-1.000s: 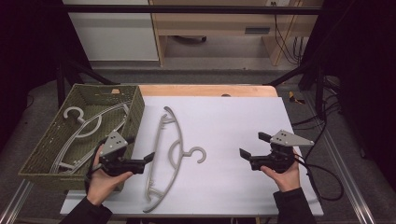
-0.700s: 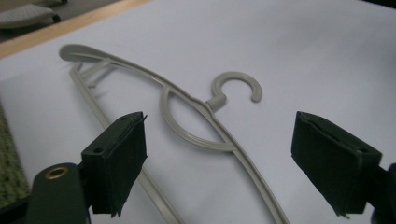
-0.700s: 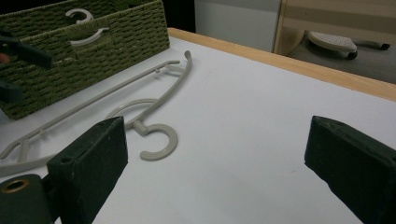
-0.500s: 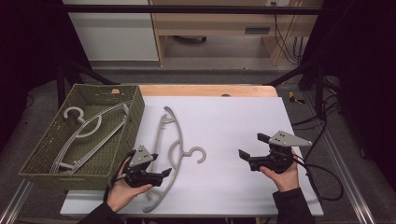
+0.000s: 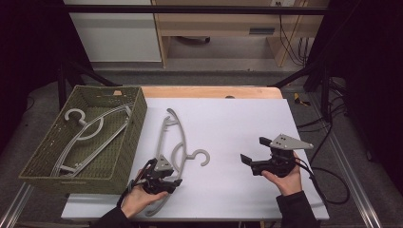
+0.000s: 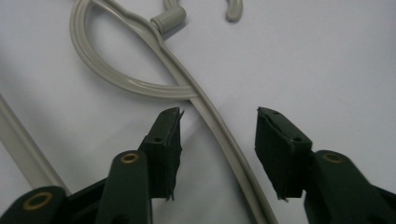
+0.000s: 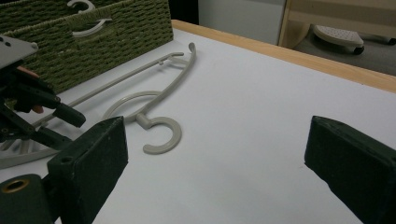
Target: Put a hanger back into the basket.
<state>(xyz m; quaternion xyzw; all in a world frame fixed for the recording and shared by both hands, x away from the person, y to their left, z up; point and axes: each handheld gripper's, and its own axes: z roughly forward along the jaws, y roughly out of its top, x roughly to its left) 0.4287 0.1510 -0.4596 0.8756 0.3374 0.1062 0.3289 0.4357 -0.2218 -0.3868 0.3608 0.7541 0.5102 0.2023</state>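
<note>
A grey hanger (image 5: 175, 142) lies flat on the white tabletop (image 5: 237, 123), just beside the woven basket (image 5: 124, 161), its hook (image 5: 203, 156) curling toward three o'clock. The left gripper (image 6: 218, 135) is at the hanger's six o'clock end with its jaws spread apart, and the hanger's arm (image 6: 219, 135) runs up between them toward twelve o'clock, nearer the jaw at nine o'clock; neither jaw touches it. My guess is a pickup is coming. Since the arm is thin, smooth and off-centre, closing here could push it sideways or grip only its edge, so it would swing or slip when lifted. The right gripper (image 5: 266, 159) hangs well apart at the hook's three o'clock, jaws wide and empty. Another hanger (image 5: 88, 130) lies in the basket.
</note>
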